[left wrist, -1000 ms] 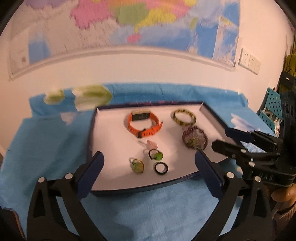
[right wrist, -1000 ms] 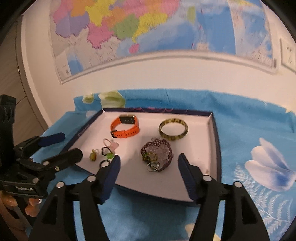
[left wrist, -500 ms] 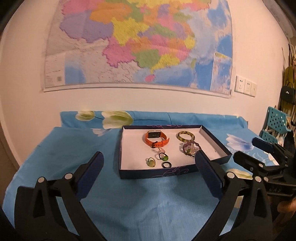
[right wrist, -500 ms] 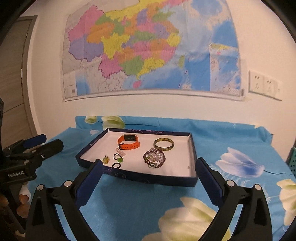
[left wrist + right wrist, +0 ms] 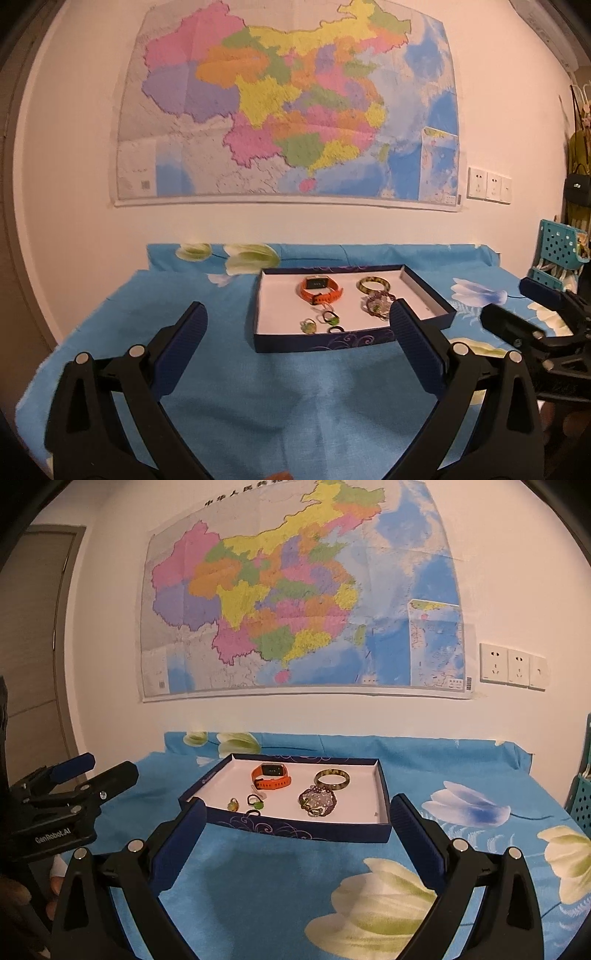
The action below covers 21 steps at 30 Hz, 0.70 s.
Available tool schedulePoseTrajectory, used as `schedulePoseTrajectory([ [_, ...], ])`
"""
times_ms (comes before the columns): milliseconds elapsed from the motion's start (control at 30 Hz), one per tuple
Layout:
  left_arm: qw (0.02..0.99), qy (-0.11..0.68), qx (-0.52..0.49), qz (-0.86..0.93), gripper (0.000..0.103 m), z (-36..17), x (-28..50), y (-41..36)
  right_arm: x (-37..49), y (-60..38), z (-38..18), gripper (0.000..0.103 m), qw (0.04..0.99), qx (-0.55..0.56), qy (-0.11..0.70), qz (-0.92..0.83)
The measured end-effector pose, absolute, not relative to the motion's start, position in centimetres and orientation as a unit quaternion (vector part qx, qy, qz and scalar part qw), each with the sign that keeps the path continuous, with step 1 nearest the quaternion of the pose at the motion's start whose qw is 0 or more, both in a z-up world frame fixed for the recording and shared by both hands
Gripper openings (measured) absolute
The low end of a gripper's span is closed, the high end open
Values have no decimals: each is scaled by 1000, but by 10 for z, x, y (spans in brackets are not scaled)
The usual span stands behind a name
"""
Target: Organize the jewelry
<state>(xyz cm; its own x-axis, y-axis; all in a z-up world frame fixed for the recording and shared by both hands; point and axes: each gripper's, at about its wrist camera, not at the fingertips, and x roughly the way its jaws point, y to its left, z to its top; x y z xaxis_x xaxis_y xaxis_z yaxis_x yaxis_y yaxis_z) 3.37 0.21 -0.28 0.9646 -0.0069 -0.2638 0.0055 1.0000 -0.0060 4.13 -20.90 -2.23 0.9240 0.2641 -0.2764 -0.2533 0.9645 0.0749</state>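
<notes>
both grippers have pulled back from the box (image 5: 382,805) since a second ago, so it now sits well ahead on the blue cloth (image 5: 229,373). the left gripper (image 5: 295,332) and right gripper (image 5: 295,821) stand spread and empty. the watch (image 5: 271,776), bangle (image 5: 332,778), bracelet (image 5: 317,802) and rings (image 5: 319,322) lie inside the box, so the sorting looks finished.
</notes>
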Motion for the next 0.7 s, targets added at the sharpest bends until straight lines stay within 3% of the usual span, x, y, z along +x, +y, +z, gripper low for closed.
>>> schedulePoseTrajectory([
  [700,995,104,3,8,97,3,7,-1,21,-208,-16,96,982,23,141,123],
])
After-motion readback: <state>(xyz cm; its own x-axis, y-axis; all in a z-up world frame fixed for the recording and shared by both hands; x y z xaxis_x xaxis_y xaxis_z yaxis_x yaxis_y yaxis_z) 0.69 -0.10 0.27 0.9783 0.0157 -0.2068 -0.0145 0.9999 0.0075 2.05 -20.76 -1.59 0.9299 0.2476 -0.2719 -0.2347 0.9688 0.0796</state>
